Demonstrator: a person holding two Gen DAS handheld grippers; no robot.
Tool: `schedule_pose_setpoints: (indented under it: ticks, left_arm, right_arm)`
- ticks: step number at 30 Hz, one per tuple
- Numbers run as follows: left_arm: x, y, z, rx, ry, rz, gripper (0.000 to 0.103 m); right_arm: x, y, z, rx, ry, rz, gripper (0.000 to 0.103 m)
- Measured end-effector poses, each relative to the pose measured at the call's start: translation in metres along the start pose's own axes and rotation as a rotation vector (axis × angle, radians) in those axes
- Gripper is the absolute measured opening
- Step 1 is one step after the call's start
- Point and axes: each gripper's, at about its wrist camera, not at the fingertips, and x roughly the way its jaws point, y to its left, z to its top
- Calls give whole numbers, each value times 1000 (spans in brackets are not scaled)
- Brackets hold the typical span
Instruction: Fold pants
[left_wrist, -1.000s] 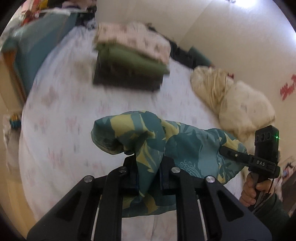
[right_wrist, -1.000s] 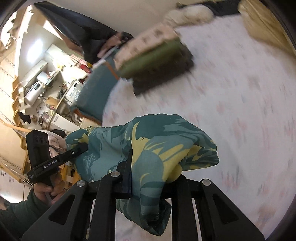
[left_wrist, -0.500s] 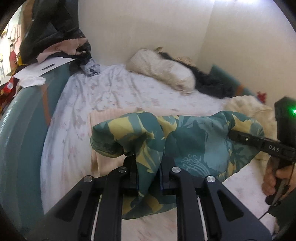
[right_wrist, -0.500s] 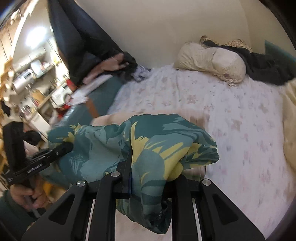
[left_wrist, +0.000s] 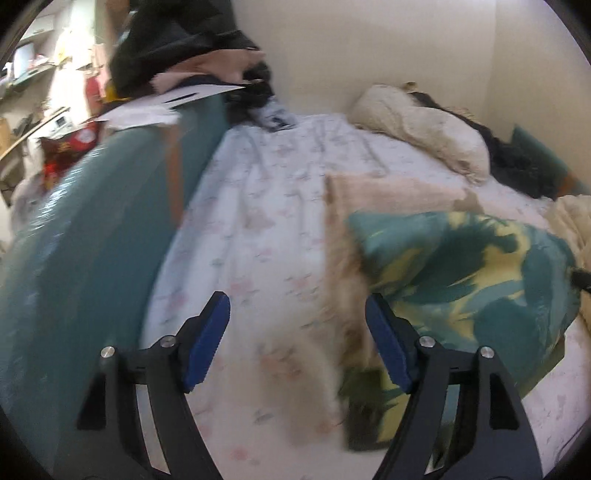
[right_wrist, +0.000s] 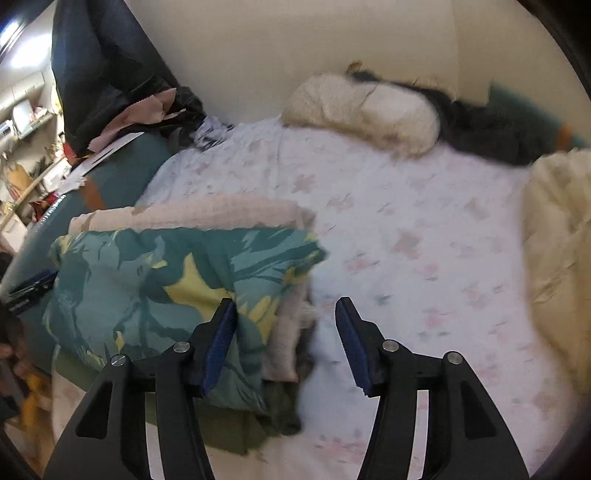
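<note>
The folded teal and yellow leaf-print pants (left_wrist: 469, 280) lie on top of a stack of folded clothes: a pink waffle piece (right_wrist: 207, 216) and a green piece (right_wrist: 236, 428) under them. The pants also show in the right wrist view (right_wrist: 155, 288). My left gripper (left_wrist: 297, 343) is open and empty, just left of the stack. My right gripper (right_wrist: 286, 347) is open and empty, its left finger (right_wrist: 218, 347) in front of the pants' right edge. The tip of the other gripper shows at the far right of the left view (left_wrist: 581, 278).
The stack sits on a bed with a white floral sheet (right_wrist: 406, 240). A cream pillow (right_wrist: 365, 110) and dark clothes (right_wrist: 487, 129) lie at the head by the wall. A cream blanket (right_wrist: 561, 236) is at the right. A teal bed edge (left_wrist: 74, 258) with piled items is on the left.
Both grippers were shut on the pants and held them over the bed. Now both are open and the pants rest on the stack of folded clothes.
</note>
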Motion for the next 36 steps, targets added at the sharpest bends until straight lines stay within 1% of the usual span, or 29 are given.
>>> schedule_pose_setpoints:
  ticks: [2, 5, 7, 9, 10, 11, 12, 13, 14, 15, 16, 17, 18, 19, 20, 21, 23, 26, 28, 31, 33, 35, 36]
  left_arm:
    - [-15, 6, -8, -14, -1, -1, 73]
    - [-56, 3, -26, -13, -26, -26, 73]
    - [-89, -6, -42, 5, -57, -55, 73]
    - [-120, -15, -59, 18, -89, -72, 73]
    - [-138, -20, -68, 31, -110, -69, 73]
    - [-159, -25, -80, 43, -142, -69, 74]
    - [-181, -28, -94, 43, -168, -62, 81]
    - [-198, -29, -106, 33, -186, -64, 85]
    - [-215, -29, -120, 29, -195, -77, 91]
    - [-233, -30, -135, 41, -192, -73, 91]
    - [-247, -29, -147, 43, -194, -65, 91]
    - [-261, -28, -158, 43, -195, -64, 92]
    - [-277, -27, -170, 43, -195, -67, 92]
    - [-288, -26, -178, 38, -201, -69, 94]
    - [-304, -25, -190, 34, -209, -67, 100]
    - [-314, -26, -199, 32, -220, -65, 103]
    - [-338, -26, -218, 20, -244, -77, 103]
    - [-364, -27, -249, -12, -237, -107, 103]
    - [-380, -28, -272, -24, -229, -121, 103]
    - [-403, -29, -307, -13, -249, -116, 103]
    - [-412, -33, -322, 12, -276, -98, 103]
    - [-418, -38, -335, 37, -292, -76, 103]
    - [-419, -38, -339, 34, -289, -74, 103]
  right_arm:
    - [-18, -2, -4, 16, 4, -2, 58]
    - [-57, 5, -17, 10, 2, 21, 58]
    - [-86, 14, -30, 7, -10, 63, 58]
    - [-121, 28, -54, 4, -29, 86, 59]
    - [-134, 33, -63, 3, -41, 102, 64]
    - [-152, 40, -75, 2, -61, 111, 72]
    - [-176, 49, -95, -2, -100, 109, 76]
    - [-189, 54, -105, -4, -113, 108, 79]
    - [-207, 61, -122, -2, -133, 116, 79]
    - [-226, 69, -141, 2, -144, 121, 79]
    - [-237, 73, -151, 2, -148, 117, 83]
    - [-252, 77, -165, 6, -155, 108, 89]
    - [-267, 80, -179, 24, -167, 108, 92]
    - [-281, 81, -191, 40, -184, 112, 98]
    - [-296, 85, -205, 50, -195, 99, 102]
    - [-312, 89, -220, 63, -209, 66, 103]
    - [-334, 94, -241, 68, -228, 42, 103]
    - [-364, 102, -278, 67, -247, 13, 103]
    - [-375, 108, -296, 64, -244, 5, 103]
    - [-394, 119, -328, 57, -247, 5, 103]
    - [-400, 124, -343, 46, -262, -6, 103]
    - [-407, 128, -360, 41, -305, 29, 103]
    - [-409, 130, -369, 32, -325, 14, 103]
